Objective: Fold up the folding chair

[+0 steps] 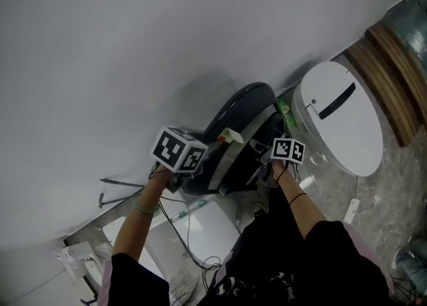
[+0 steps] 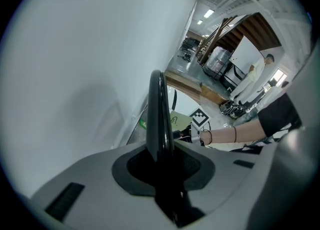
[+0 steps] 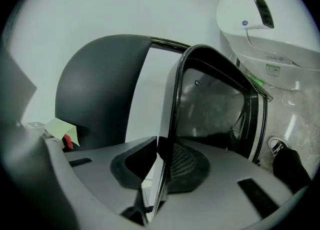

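Observation:
The folding chair is dark with a rounded back and stands folded flat close to the white wall. My left gripper holds its left side under the marker cube. In the left gripper view the jaws are shut on the chair's thin glossy black edge. My right gripper is at the chair's right side. In the right gripper view it is shut on the thin edge of a chair panel, with the matt dark back behind it.
A white rounded appliance stands right of the chair, with a wooden strip beyond it. A white box, loose cables and a metal frame lie on the floor near my feet. A person in white stands far off.

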The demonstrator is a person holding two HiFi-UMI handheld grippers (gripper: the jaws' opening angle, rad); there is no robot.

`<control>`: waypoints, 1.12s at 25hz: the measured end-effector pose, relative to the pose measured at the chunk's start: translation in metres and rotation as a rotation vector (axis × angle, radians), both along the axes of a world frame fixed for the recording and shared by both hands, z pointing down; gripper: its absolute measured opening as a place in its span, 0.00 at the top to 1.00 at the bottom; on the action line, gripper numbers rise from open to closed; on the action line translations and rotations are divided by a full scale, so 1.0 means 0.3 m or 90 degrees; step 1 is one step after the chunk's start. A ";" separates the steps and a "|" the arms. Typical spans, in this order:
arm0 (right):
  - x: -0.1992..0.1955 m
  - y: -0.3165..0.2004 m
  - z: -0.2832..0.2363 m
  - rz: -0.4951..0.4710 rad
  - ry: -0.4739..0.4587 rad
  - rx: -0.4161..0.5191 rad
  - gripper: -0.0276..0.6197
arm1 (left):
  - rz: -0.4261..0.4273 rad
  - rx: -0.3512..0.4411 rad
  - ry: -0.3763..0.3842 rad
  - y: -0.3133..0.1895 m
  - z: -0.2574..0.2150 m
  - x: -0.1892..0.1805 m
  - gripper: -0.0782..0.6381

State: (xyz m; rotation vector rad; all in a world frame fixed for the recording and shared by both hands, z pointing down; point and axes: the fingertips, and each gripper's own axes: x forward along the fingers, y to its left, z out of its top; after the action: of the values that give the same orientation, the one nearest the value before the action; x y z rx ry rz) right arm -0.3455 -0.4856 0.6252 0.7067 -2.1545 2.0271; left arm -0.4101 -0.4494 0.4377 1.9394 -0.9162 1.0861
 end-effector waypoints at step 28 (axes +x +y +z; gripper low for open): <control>-0.196 -0.593 0.005 0.025 -0.038 0.003 0.86 | -0.038 0.003 -0.018 -0.565 -0.016 -0.155 0.77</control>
State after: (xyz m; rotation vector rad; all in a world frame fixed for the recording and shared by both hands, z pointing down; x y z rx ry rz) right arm -0.4043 -0.6634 0.6268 0.7031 -2.1953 2.0891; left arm -0.4566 -0.6188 0.4329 1.8928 -0.9866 1.0808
